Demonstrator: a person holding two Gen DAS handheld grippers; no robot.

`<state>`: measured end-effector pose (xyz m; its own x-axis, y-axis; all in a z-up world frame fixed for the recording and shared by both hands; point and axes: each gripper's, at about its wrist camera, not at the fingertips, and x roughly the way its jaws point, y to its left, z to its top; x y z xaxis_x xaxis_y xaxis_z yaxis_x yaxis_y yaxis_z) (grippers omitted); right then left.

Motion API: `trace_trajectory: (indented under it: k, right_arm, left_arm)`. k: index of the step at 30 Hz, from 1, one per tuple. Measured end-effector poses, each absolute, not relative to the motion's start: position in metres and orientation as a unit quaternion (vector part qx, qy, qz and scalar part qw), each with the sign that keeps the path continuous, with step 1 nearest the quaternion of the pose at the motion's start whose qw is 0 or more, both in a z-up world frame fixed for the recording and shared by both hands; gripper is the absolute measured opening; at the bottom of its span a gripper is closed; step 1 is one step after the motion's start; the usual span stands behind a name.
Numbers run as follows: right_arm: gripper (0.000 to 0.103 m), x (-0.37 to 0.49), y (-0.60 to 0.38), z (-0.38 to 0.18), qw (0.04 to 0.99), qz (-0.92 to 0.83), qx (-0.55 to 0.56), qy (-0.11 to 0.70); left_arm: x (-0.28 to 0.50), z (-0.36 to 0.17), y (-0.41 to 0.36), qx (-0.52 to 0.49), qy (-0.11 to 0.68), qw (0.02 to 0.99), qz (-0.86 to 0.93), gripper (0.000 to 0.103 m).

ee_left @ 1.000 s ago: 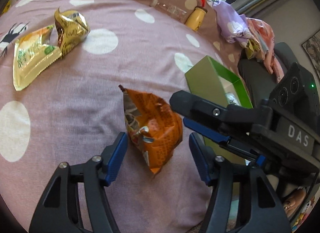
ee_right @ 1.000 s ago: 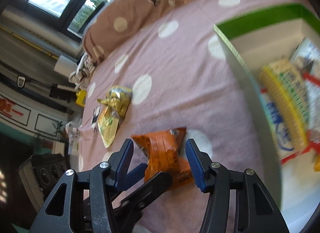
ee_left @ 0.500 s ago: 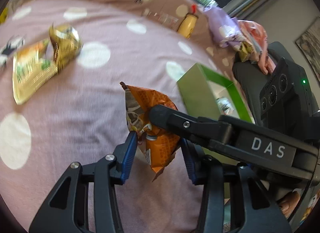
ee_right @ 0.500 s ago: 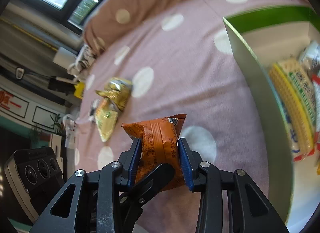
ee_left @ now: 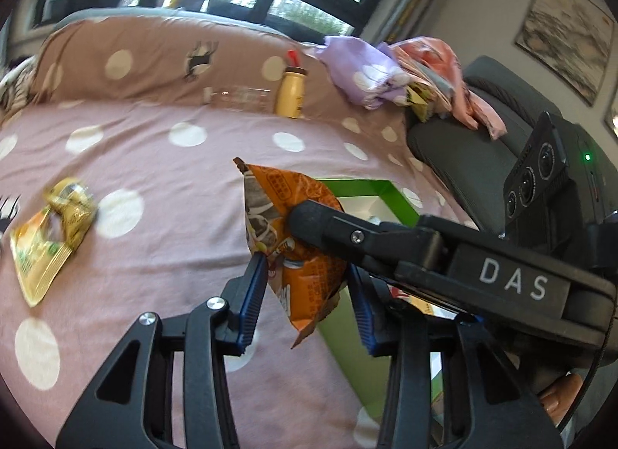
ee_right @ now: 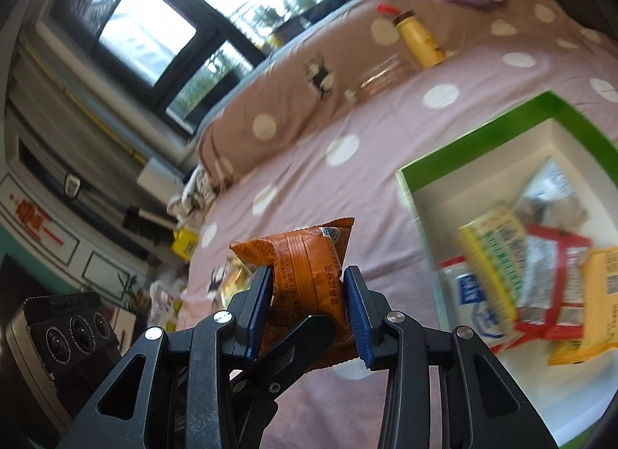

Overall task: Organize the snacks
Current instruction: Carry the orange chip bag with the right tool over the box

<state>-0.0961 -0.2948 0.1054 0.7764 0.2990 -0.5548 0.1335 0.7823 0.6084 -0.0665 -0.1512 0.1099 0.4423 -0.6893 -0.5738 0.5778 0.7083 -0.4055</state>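
The bed, under a pink spotted cover, fills most of both views, with a wide bare stretch of cover in its middle. A brown spotted pillow runs along its far edge under the window. At the bed's right side sits a green box, open on top, its white floor partly covered by mixed packets at the near end, bare at the far end. A yellow bottle stands against the pillow. Two golden packets lie well left on the cover, apart from everything else.

The orange packet is off the bed, held between both grippers just left of the box's near-left corner. In the left view its long axis runs from a far upper corner down to a near lower one. The left gripper is closing, its blue pads against the packet's lower sides. The right gripper pinches the packet across its middle, pads pressed on both faces; one finger crosses the left view from the right.
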Motion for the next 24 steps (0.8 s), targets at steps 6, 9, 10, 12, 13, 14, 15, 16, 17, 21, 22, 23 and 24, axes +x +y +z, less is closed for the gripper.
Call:
trace_trajectory:
  k: [6,9,10,12,13,14,15,16,17,21,22,23,24]
  right_arm:
    - [0.041,-0.113,-0.334,0.105,0.882,0.0,0.36,0.303]
    - [0.041,-0.119,-0.349,0.104,0.881,-0.024,0.369,0.296]
    - [0.041,-0.121,-0.354,0.102,0.879,-0.031,0.373,0.295]
    - [0.041,-0.124,-0.366,0.097,0.873,-0.041,0.384,0.297]
    - [0.041,-0.126,-0.372,0.094,0.87,-0.044,0.392,0.297]
    - [0.041,-0.128,-0.38,0.09,0.865,-0.047,0.405,0.294]
    - [0.041,-0.129,-0.384,0.088,0.862,-0.05,0.411,0.293]
    - [0.041,-0.13,-0.389,0.085,0.859,-0.054,0.418,0.291]
    - [0.041,-0.131,-0.393,0.084,0.857,-0.058,0.423,0.29]
    - [0.041,-0.135,-0.407,0.076,0.848,-0.076,0.44,0.286]
    - [0.041,-0.135,-0.41,0.074,0.845,-0.08,0.444,0.286]
    - [0.041,-0.136,-0.413,0.072,0.843,-0.084,0.448,0.287]
    - [0.041,-0.136,-0.415,0.071,0.841,-0.088,0.45,0.287]
  left_arm:
    - [-0.069,0.117,-0.199,-0.013,0.368,0.838,-0.403,0.039]
    - [-0.068,0.115,-0.221,0.01,0.367,0.831,-0.417,0.038]
    - [-0.067,0.113,-0.229,0.015,0.371,0.828,-0.42,0.038]
    - [-0.068,0.11,-0.24,0.022,0.38,0.822,-0.424,0.037]
    - [-0.068,0.108,-0.247,0.029,0.383,0.819,-0.426,0.037]
    - [-0.069,0.107,-0.255,0.037,0.387,0.816,-0.429,0.037]
    - [-0.068,0.106,-0.261,0.041,0.389,0.813,-0.431,0.036]
    - [-0.067,0.104,-0.267,0.045,0.393,0.809,-0.434,0.036]
    - [-0.068,0.104,-0.272,0.048,0.395,0.807,-0.437,0.036]
    - [-0.068,0.098,-0.288,0.058,0.403,0.798,-0.445,0.035]
    - [-0.068,0.096,-0.291,0.061,0.406,0.795,-0.447,0.035]
    - [-0.067,0.095,-0.294,0.063,0.408,0.793,-0.448,0.035]
    - [-0.066,0.093,-0.297,0.064,0.411,0.79,-0.45,0.035]
